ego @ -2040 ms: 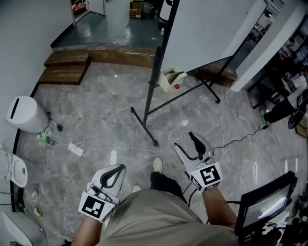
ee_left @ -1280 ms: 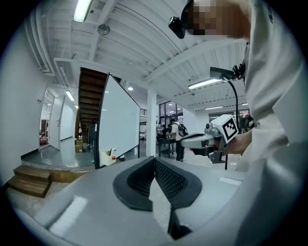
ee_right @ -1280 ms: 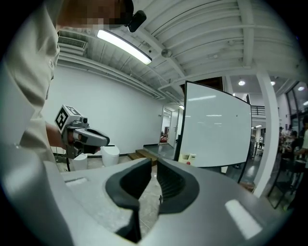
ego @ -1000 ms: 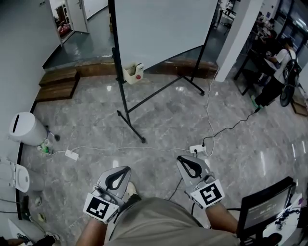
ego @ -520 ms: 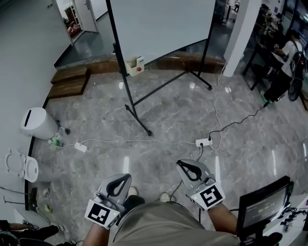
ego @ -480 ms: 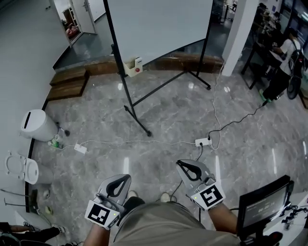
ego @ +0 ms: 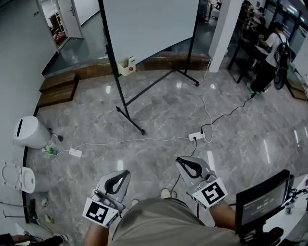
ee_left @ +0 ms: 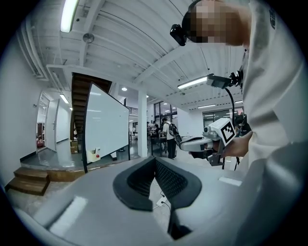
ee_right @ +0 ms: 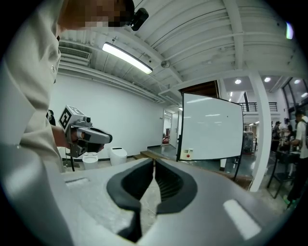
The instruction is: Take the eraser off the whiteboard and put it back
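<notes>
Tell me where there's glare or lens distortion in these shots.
Head view: bright glare patches on the polished floor; the posts of the whiteboard splay from wide-angle distortion. Left gripper view: heavy fisheye, black corners, strip light blown out. Right gripper view: same fisheye, strip light overexposed.

Left gripper [ego: 124,174] and right gripper [ego: 182,162]: light grey shells, black pads [ee_left: 169,178]. White cube [ego: 99,212] with black square marker on each. Beige shirt [ego: 154,223]

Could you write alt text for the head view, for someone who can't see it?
Seen from above, a person holds the left gripper and the right gripper, both shut and empty, over a grey stone floor. Ahead stands a whiteboard on a black stand, a small pale box beside its post.
</notes>
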The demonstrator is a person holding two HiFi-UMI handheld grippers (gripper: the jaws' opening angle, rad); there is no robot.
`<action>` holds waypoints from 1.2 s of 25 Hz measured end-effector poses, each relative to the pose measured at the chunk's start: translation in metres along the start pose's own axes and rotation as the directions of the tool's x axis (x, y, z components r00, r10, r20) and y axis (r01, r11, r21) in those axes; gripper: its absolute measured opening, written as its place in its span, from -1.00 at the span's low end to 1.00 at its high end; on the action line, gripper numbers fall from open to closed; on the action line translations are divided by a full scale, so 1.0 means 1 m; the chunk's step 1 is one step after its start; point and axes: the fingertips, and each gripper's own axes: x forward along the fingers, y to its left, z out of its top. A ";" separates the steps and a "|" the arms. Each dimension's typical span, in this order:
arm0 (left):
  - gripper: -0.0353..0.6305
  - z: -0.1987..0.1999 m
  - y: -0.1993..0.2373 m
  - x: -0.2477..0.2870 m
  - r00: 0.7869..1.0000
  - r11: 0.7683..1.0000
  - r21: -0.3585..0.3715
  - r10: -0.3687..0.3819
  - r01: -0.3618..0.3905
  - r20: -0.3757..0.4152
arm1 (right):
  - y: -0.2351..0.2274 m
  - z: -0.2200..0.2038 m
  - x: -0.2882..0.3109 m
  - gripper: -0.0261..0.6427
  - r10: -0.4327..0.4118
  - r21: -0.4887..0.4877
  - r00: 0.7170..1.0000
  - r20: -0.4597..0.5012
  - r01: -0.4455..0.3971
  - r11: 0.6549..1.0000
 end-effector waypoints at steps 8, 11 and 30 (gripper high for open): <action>-0.87 -0.017 0.030 -0.061 1.000 1.000 -0.012 -0.013 0.013 0.021 | 0.070 0.011 0.018 -0.88 -0.011 -0.032 1.000 -0.010 0.011 0.999; -0.87 -0.021 0.038 -0.083 0.999 1.000 -0.010 -0.022 0.022 0.026 | 0.095 0.017 0.023 -0.88 -0.013 -0.054 1.000 -0.001 0.013 0.998; -0.87 -0.061 0.084 -0.174 0.999 0.998 -0.037 -0.043 0.044 0.027 | 0.188 0.020 0.027 -0.90 -0.118 -0.038 0.991 -0.070 0.116 0.993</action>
